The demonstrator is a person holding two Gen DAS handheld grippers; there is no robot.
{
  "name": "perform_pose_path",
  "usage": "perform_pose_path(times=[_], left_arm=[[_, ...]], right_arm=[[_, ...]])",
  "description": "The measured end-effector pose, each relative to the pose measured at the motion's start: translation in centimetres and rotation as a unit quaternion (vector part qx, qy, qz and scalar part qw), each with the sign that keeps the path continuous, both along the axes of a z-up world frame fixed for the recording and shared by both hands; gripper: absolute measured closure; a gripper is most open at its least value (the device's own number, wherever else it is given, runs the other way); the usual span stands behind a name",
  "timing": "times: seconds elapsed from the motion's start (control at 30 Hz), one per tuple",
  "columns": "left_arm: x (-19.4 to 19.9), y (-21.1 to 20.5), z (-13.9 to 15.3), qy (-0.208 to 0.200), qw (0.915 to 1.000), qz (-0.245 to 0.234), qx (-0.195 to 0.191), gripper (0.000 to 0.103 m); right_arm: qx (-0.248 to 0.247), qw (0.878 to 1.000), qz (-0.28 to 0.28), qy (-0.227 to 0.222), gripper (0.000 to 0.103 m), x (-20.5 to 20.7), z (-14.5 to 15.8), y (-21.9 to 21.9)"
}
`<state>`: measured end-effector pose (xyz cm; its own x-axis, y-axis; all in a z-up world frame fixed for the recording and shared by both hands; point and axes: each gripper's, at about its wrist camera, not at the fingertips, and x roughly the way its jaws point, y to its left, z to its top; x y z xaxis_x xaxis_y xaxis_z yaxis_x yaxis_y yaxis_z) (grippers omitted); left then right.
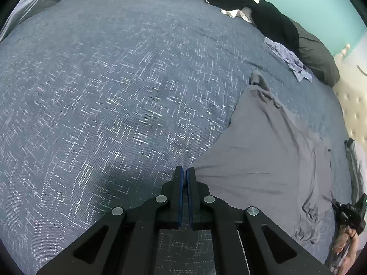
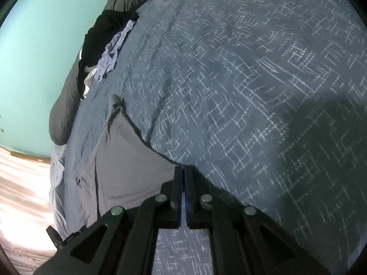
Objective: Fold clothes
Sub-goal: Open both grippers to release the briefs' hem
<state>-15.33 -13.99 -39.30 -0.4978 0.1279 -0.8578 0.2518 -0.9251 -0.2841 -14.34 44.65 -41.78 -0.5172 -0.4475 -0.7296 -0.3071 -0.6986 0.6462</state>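
Bedspread of blue-grey woven cloth with a white crosshatch pattern (image 1: 114, 91) fills most of both views. On it, right of centre in the left wrist view, lies a plain grey garment (image 1: 263, 160), spread out and creased. The left gripper (image 1: 184, 171) has its fingers pressed together, pinching the garment's near corner. Further right lie a crumpled pale blue checked cloth (image 1: 289, 61) and dark pillows (image 1: 309, 50). The right gripper (image 2: 182, 171) also has its fingers pressed together, nipping the garment's edge (image 2: 128, 160).
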Motion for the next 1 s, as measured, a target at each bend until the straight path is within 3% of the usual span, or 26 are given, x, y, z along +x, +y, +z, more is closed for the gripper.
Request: perform_pose_path(times=[0.33,0.5,0.63,0.73,0.8,1.0], left_arm=[[0.0,-0.1,-0.2,-0.001,0.9999,0.001,0.012,0.097],[0.8,-0.6,0.6,-0.004,0.9996,0.019,0.019,0.072],[0.6,-0.9,2.3,0.019,0.9989,0.040,0.019,0.064],[-1.3,-0.3,3.5,0.034,0.9988,0.029,0.021,0.060],[-3.2,0.4,3.7,0.038,0.9988,0.015,0.028,0.057],[-10.6,3.3,4.1,0.031,0.9975,-0.034,0.053,0.057]], right_arm=[[-0.022,1.000,-0.020,-0.005,0.100,0.1,-0.3,0.4],[0.002,0.999,-0.043,-0.016,0.098,1.1,0.5,0.5],[0.035,0.997,-0.069,-0.019,0.098,1.7,1.6,0.9],[0.044,0.996,-0.080,0.002,0.092,1.5,3.0,0.9],[0.035,0.997,-0.073,0.018,0.077,0.7,3.8,0.3],[0.017,0.999,-0.010,0.046,0.075,-4.1,5.9,-2.1]])
